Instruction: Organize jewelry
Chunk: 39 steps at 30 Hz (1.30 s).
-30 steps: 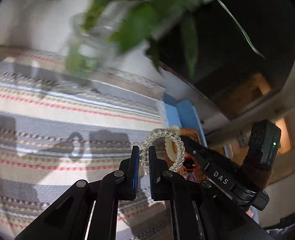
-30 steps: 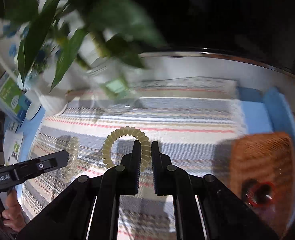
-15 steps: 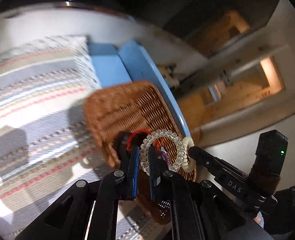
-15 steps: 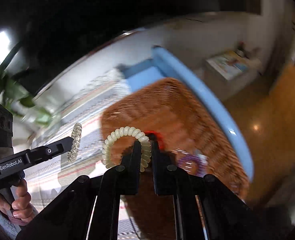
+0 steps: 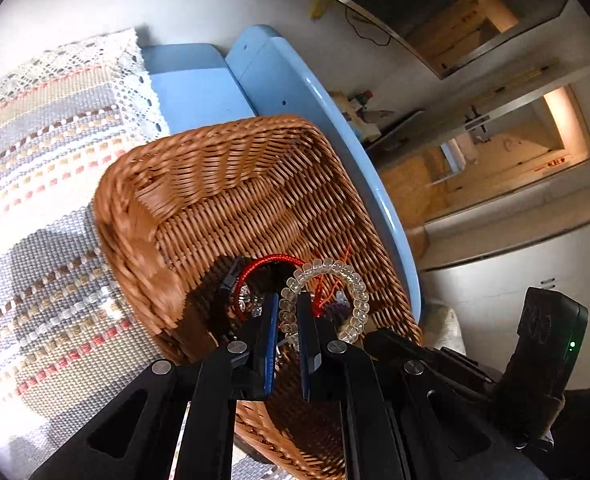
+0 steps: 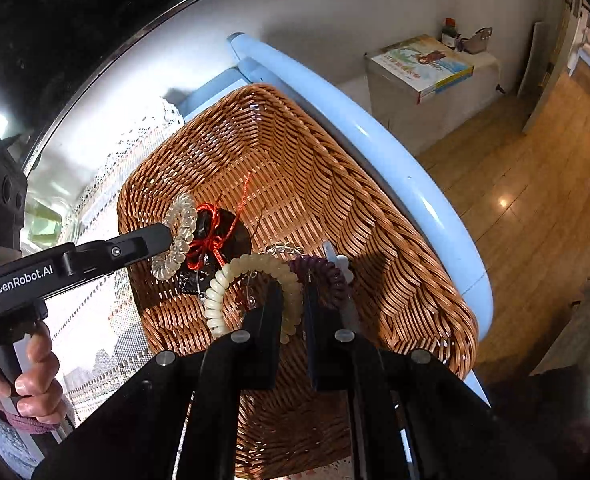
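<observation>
**Holding two coil bracelets over the wicker basket**

Hovering above the wicker basket (image 6: 395, 216), both grippers carry a loop pinched at one side, so the rest of each ring hangs free and can drop in on release. The left gripper (image 5: 286, 320) is closed on the clear coil bracelet (image 5: 327, 296), whose ring stands edge-up with its open face toward the camera. The right gripper (image 6: 293, 304) is clamped on the cream coil bracelet (image 6: 231, 292), which arches up and to the left. Below lie a red cord (image 6: 211, 236) and a purple coil (image 6: 327, 276); the basket is probably the collecting place.
</observation>
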Tool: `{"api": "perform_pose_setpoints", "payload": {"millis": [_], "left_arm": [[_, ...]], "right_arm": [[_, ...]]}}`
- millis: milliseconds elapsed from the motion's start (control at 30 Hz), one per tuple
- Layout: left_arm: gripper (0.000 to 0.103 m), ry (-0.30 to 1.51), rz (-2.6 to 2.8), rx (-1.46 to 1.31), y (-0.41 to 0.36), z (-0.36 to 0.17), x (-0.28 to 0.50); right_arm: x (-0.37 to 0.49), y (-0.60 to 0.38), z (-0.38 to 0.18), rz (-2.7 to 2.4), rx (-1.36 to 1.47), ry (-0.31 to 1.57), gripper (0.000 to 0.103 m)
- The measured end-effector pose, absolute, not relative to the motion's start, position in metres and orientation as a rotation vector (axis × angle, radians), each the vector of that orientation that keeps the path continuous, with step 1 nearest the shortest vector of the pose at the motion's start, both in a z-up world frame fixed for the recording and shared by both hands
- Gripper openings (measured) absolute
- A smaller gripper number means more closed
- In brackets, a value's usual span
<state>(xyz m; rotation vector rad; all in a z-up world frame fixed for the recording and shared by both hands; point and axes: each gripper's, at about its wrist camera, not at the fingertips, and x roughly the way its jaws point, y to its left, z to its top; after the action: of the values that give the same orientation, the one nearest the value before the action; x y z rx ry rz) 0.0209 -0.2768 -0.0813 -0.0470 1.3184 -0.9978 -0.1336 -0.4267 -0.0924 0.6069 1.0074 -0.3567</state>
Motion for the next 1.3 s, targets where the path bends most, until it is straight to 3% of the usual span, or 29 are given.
{"api": "perform_pose_setpoints", "payload": {"millis": [100, 167, 233, 567, 833, 1033, 1300], "left_arm": [[0.011, 1.326, -0.977, -0.076, -0.271, -0.08, 0.023], [0.017, 1.314, -0.969, -0.087, -0.258, -0.07, 0.025], [0.021, 1.282, -0.954, -0.078, -0.245, -0.06, 0.024], [0.025, 1.134, -0.813, -0.087, -0.15, -0.008, 0.016], [0.028, 1.056, -0.671, -0.14, -0.042, 0.018, 0.0], [0.038, 1.033, -0.5, -0.126, 0.03, 0.024, -0.014], [0.038, 0.988, -0.231, 0.063, 0.053, 0.017, -0.038]], "right_arm": [[-0.131, -0.425, -0.093, -0.331, 0.628, 1.006, 0.016], [-0.13, -0.424, -0.092, -0.323, 0.643, 1.006, 0.04], [-0.13, -0.421, -0.089, -0.316, 0.654, 1.003, 0.048], [-0.115, -0.354, -0.03, -0.223, 0.509, 0.944, 0.057], [-0.094, -0.248, 0.021, -0.039, 0.352, 0.875, 0.057], [-0.089, -0.175, 0.031, 0.075, 0.281, 0.863, 0.057], [-0.092, -0.11, 0.023, 0.08, 0.182, 0.895, 0.057]]}}
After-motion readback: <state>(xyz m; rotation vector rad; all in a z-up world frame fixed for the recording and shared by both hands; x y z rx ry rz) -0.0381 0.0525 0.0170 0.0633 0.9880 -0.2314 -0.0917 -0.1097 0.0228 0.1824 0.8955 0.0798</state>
